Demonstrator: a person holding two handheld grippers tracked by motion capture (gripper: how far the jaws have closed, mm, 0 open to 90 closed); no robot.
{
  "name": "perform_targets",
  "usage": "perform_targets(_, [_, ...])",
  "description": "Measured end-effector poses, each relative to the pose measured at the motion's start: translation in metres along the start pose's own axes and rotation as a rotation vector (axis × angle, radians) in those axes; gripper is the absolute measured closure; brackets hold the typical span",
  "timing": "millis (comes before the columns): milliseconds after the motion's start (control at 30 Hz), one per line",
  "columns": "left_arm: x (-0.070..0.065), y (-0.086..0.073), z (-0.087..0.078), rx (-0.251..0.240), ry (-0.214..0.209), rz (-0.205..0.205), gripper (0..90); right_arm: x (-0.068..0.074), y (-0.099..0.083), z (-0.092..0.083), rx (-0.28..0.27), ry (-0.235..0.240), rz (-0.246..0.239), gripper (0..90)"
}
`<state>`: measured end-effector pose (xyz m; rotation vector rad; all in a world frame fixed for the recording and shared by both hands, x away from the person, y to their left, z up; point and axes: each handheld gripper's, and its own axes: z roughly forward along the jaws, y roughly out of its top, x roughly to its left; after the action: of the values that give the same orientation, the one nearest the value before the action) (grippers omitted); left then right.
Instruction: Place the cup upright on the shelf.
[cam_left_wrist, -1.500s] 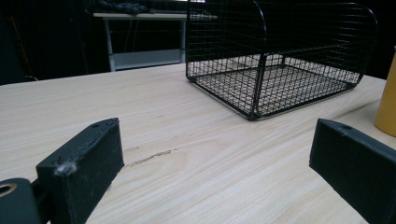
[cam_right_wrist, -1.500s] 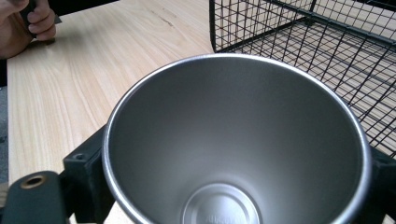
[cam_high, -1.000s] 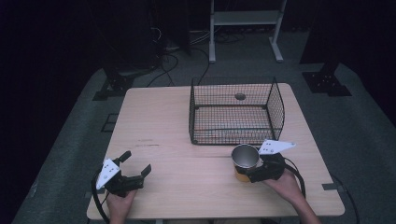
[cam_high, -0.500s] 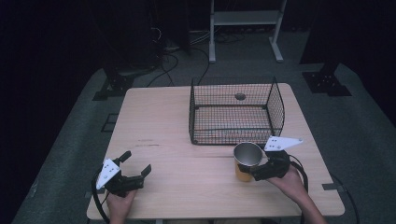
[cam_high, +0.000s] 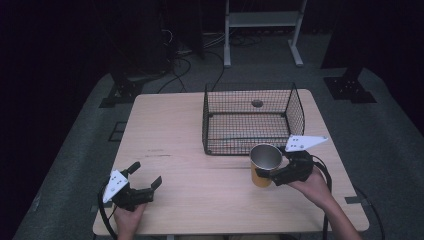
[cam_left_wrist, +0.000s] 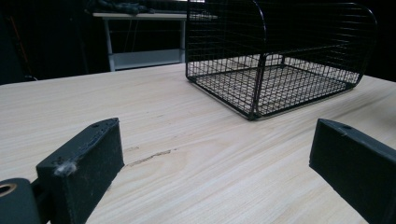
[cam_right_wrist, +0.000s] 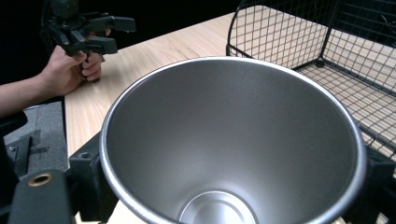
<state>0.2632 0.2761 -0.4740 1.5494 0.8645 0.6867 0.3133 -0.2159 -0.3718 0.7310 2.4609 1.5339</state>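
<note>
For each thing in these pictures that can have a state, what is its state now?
Right gripper: shut on the metal cup, jaws on both sides.
Metal cup: upright, empty, held just in front of the wire basket.
Left gripper: open, holding nothing, low over the table.
Wire basket: upright on the table, open at the top, nothing in it.

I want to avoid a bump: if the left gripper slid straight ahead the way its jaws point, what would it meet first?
Probably the wire basket. The left gripper is open over bare table, and the basket's near corner stands ahead, slightly right of centre; depth is uncertain.
</note>
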Motion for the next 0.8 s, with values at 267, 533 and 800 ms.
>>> perform_targets(267, [0.000,0.000,0.000,0.001,-0.001,-0.001,2.2,-0.004,0.018,-0.001,-0.017,0.038,0.004,12.8])
perform_targets(533, [0.000,0.000,0.000,-0.001,-0.003,-0.003,2.2,-0.006,0.040,-0.002,-0.024,0.041,-0.020,12.8])
perform_targets(800, [0.000,0.000,0.000,0.000,-0.004,-0.004,2.2,-0.012,0.061,-0.002,-0.024,0.054,-0.029,12.8])
